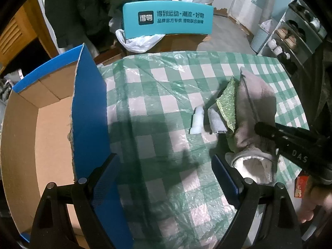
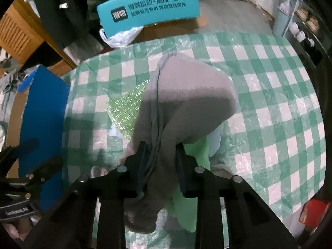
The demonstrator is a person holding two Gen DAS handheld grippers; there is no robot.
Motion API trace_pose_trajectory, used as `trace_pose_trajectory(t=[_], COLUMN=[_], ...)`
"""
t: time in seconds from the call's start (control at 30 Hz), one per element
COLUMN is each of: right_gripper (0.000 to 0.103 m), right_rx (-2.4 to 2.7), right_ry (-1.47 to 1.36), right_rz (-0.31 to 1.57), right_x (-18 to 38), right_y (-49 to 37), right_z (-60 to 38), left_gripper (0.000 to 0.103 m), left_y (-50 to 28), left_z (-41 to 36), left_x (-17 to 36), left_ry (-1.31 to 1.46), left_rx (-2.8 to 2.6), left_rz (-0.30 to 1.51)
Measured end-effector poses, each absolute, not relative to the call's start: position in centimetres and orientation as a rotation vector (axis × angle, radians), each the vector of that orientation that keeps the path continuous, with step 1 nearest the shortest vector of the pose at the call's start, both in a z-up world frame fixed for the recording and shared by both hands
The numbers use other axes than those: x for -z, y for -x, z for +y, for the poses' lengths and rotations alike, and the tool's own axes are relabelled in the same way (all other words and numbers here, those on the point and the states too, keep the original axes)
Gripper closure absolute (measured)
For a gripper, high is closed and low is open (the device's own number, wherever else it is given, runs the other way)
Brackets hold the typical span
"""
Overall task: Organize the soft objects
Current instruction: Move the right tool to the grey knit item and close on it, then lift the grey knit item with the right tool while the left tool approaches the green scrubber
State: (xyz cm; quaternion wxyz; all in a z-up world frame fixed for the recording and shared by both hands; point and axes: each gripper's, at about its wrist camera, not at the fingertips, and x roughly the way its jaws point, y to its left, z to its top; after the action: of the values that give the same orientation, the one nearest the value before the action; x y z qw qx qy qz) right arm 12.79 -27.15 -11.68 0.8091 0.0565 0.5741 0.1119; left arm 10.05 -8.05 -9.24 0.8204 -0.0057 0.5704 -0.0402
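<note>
the cardboard box (image 1: 51, 112) stands at the table's (image 1: 166, 95) left edge; the slipper (image 1: 255, 112) lies to the right, overlapping the scouring pad (image 1: 226, 103).

Surface (image 1: 166, 108): green-and-white checked cloth under clear plastic.
On it: grey fleece slipper (image 1: 257, 108), glittery green sponge (image 1: 226, 103), white block (image 1: 197, 122), possibly foam; blue-sided cardboard box (image 1: 89, 108) at its left edge.

Black tools (image 1: 166, 178) (image 2: 160, 161) with blue pads (image 1: 105, 178), silver round screws.
</note>
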Motion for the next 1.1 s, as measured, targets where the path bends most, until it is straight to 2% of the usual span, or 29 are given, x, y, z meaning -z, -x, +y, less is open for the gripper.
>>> trace_pose_trajectory(t=[0.07, 0.1, 0.4, 0.5, 0.6, 0.67, 0.73, 1.1], right_gripper=[0.092, 0.093, 0.092, 0.084, 0.064, 0.045, 0.037, 0.036], right_rx=[-0.249, -0.254, -0.279, -0.287, -0.266, -0.259, -0.244, -0.197], right_ry=[-0.114, -0.113, -0.113, -0.138, -0.165, -0.164, -0.167, -0.158], right_rz=[1.208, 1.2, 1.197, 1.239, 1.257, 1.248, 1.242, 1.292], right_x=[11.0, 10.7, 9.6, 10.2, 10.6, 10.5, 10.5, 12.1], right_y=[-12.6, -12.5, -12.1, -12.2, -12.2, -12.2, -12.1, -13.0], right_z=[-27.4, -27.4, -28.0, -28.0, -28.3, -28.1, -28.0, -26.5], left_gripper=[0.012, 0.012, 0.012, 0.012, 0.012, 0.012, 0.012, 0.012], left_y=[-10.0, -10.1, -9.9, -9.8, -9.8, -9.9, -9.9, -9.7], left_z=[-8.2, -8.2, -8.6, -8.6, -8.8, -8.8, -8.8, -7.8], left_x=[9.2, 9.1, 9.3, 9.4, 9.4, 9.5, 9.6, 9.9], left_ry=[0.014, 0.016, 0.022, 0.019, 0.011, 0.009, 0.009, 0.02], left_rx=[0.087, 0.087, 0.083, 0.083, 0.084, 0.083, 0.083, 0.077], left_rz=[1.214, 1.215, 1.232, 1.235, 1.235, 1.237, 1.238, 1.246])
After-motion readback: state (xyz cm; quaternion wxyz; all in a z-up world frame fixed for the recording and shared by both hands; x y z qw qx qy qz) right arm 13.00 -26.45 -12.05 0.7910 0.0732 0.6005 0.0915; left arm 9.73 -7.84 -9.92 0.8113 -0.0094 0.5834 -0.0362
